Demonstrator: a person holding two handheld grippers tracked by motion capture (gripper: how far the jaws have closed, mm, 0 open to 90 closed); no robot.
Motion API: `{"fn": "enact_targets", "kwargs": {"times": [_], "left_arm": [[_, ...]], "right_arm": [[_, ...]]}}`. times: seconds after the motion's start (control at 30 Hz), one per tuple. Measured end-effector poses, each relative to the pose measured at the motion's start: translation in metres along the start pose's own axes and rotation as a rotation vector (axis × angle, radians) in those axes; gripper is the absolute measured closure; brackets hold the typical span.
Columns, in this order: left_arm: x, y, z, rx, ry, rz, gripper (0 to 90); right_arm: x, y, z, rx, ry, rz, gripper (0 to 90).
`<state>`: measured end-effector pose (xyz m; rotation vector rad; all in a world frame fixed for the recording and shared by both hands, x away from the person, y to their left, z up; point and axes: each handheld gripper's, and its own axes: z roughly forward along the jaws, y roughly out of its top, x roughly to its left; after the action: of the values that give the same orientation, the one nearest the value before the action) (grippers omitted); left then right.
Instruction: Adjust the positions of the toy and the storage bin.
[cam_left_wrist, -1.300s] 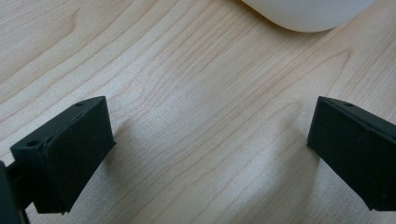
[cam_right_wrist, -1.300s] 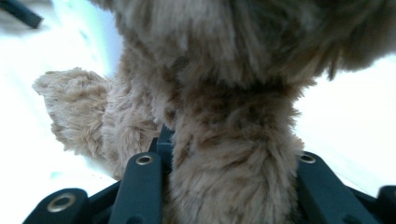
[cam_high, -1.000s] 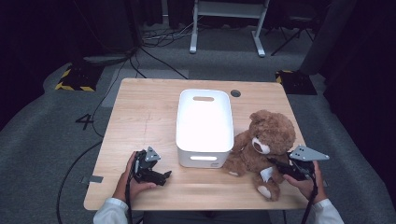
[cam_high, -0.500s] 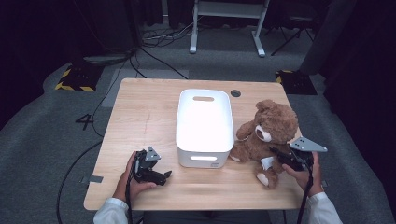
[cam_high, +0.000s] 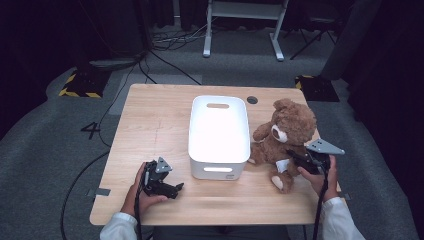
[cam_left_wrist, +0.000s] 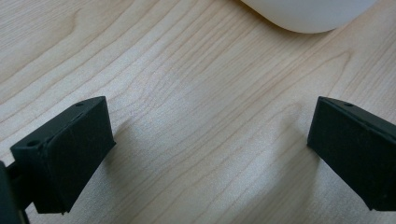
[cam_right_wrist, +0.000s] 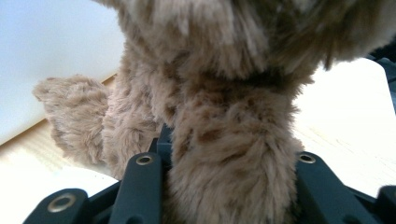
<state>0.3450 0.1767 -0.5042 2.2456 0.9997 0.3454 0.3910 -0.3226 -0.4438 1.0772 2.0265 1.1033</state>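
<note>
A brown teddy bear sits upright at the table's right side, just right of a white bin. My right gripper is shut on one furry limb of the bear, low at its side. In the right gripper view that limb of the bear sits between the jaws of my right gripper, with the bin's wall behind it. My left gripper rests near the front left of the table, open. The left gripper view shows its jaws wide apart over bare wood, with nothing between them.
The wooden table has a round cable hole behind the bin. The bin's rounded corner lies just ahead of the left gripper. Cables and a metal stand's feet are on the grey floor beyond.
The right gripper has carried the bear toward the far side and a little right, away from the bin's front corner, and the bear now sits more upright. The left gripper has stayed still.
</note>
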Motion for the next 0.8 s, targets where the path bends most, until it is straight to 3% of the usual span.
{"fn": "enact_targets", "kwargs": {"times": [0.33,0.43,0.63,0.8], "left_arm": [[0.0,0.0,0.0,-0.001,-0.002,-0.002,0.2],[0.0,0.0,0.0,0.0,0.0,0.001,0.2],[0.0,0.0,0.0,0.0,0.0,0.001,0.2],[0.0,0.0,0.0,0.0,0.0,0.001,0.3]], "right_arm": [[0.007,0.008,0.011,0.002,-0.049,0.057,61.7],[0.009,0.009,0.011,0.002,-0.044,0.045,57.1],[0.001,0.008,0.003,0.002,0.075,0.056,41.2],[-0.009,0.005,-0.005,0.024,0.125,0.064,25.9]]}}
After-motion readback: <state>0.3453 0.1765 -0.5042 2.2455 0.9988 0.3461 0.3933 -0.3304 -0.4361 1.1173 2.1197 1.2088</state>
